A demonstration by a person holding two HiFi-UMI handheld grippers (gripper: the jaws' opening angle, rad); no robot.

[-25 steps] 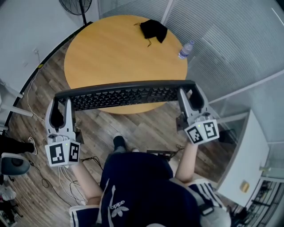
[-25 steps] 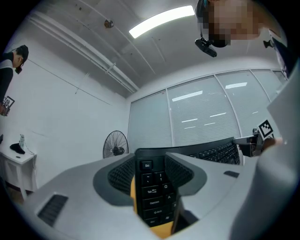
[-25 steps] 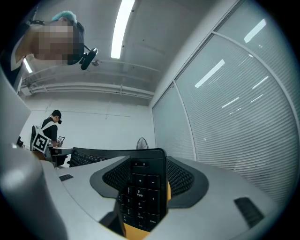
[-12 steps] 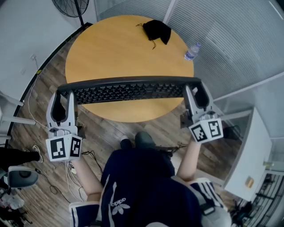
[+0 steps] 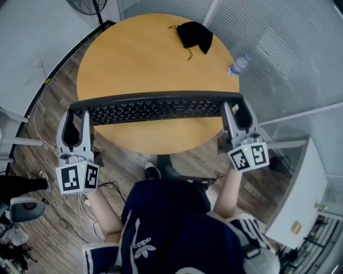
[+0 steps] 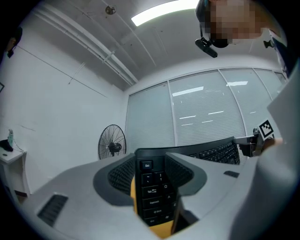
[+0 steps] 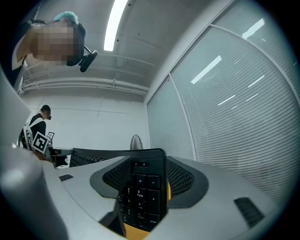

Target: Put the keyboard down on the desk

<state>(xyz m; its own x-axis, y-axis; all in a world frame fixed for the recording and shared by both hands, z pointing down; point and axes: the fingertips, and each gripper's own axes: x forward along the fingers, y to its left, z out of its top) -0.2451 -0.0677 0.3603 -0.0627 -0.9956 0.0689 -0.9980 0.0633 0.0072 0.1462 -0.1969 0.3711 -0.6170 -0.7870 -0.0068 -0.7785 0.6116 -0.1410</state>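
A long black keyboard (image 5: 155, 109) hangs level over the near part of the round wooden desk (image 5: 139, 59), held by both ends. My left gripper (image 5: 76, 119) is shut on its left end, where the Esc key column (image 6: 152, 192) shows between the jaws. My right gripper (image 5: 236, 115) is shut on its right end, with the number pad (image 7: 140, 194) squeezed between the jaws. Both gripper views look up and across the room, so the desk top below is hidden there apart from a yellow sliver under the keys.
A black cloth (image 5: 194, 36) lies at the desk's far side and a plastic water bottle (image 5: 238, 65) at its right edge. A standing fan (image 5: 91, 5) is beyond the desk, a glass partition with blinds (image 5: 289, 59) to the right. Cables (image 5: 69, 214) trail on the wood floor.
The keyboard and both grippers have moved forward, from the desk's near rim to over the desk top. The person has stepped closer to the desk. Both grips are unchanged.
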